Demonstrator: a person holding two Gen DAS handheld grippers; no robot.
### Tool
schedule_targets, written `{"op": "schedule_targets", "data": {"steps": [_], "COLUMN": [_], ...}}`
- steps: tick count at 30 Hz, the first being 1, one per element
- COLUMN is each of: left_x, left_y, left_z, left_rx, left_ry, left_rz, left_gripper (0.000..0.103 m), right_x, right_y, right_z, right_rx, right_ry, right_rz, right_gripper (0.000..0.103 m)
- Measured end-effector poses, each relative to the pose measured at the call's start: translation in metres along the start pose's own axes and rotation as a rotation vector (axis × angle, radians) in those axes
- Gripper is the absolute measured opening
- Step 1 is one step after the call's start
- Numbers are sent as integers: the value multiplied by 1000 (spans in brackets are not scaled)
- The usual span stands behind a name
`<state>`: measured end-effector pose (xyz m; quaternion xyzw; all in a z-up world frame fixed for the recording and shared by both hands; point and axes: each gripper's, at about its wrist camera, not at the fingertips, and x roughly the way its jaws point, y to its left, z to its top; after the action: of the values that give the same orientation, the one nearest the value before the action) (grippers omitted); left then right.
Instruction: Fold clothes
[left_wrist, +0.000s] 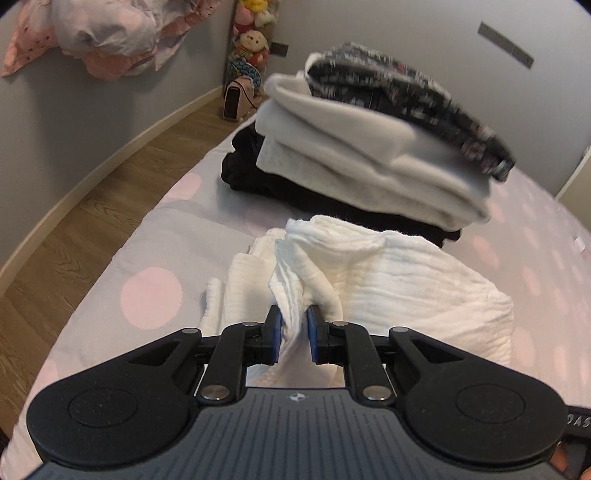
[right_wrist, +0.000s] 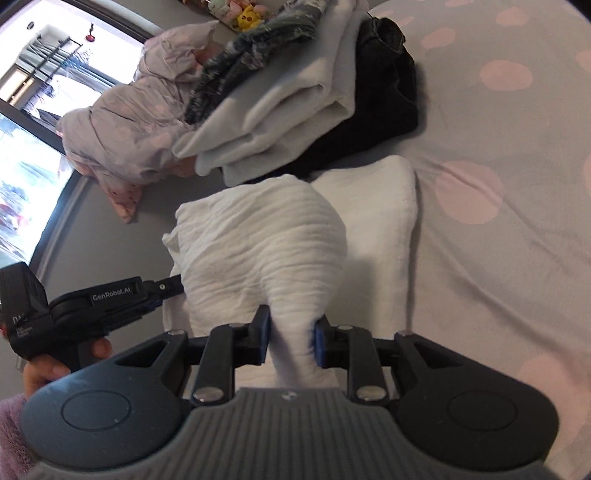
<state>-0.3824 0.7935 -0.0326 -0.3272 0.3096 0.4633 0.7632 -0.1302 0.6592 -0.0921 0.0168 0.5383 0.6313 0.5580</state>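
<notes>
White muslin cloth (left_wrist: 388, 273) pinched, folded stack (left_wrist: 354, 147) just beyond

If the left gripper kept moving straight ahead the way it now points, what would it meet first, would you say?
Beyond the white crinkled muslin cloth it already clamps, the left gripper would probably meet the stack of folded clothes, at its black bottom garment; depth is unclear.
</notes>
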Motion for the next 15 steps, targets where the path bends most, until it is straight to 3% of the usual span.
{"op": "schedule_targets", "data": {"steps": [6, 10, 15], "left_x": [13, 20, 9], "left_y": [7, 11, 15], "left_z": [-2, -4, -3], "left_rx": [-1, -3, 2], "left_ry": [6, 6, -27], "left_rz": [18, 31, 79], "left_gripper": [18, 18, 18], "right_x": [4, -2, 20], "right_y": [-13, -24, -30], "right_z": [11, 28, 47], "right_rx": [5, 41, 81], "right_ry": [25, -49, -24], "right_rz": [-6, -1, 37], "right_gripper": [40, 54, 56]}}
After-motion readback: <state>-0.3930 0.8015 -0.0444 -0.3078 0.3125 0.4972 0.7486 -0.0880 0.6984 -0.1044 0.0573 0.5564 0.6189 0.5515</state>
